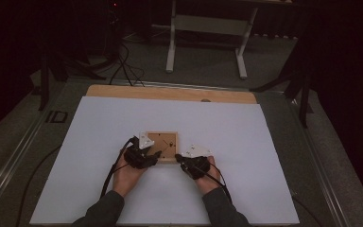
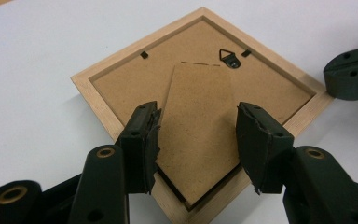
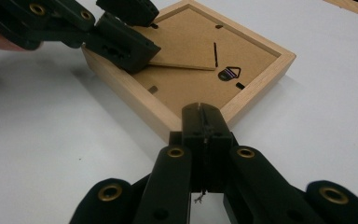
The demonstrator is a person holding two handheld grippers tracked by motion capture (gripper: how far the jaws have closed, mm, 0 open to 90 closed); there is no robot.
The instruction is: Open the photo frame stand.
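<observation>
A light wooden picture frame (image 1: 163,142) lies face down on the white tabletop (image 1: 246,142), its brown backing board (image 2: 121,88) facing up. A hinged stand flap (image 2: 198,102) on the back is tilted up off the board (image 3: 182,58). My left gripper (image 2: 198,135) is shut on the flap's two side edges, at the frame's near left corner (image 1: 155,153). My right gripper (image 3: 203,109) is shut with nothing between its jaws, its tips against the frame's near right corner (image 1: 178,158). A small metal hanger (image 2: 229,58) sits near the flap's hinge.
The white sheet spreads wide on all sides of the frame. A wooden strip (image 1: 170,93) runs along the table's far edge. Beyond it stand white desk legs (image 1: 171,42), with dark cables (image 1: 123,66) on the floor.
</observation>
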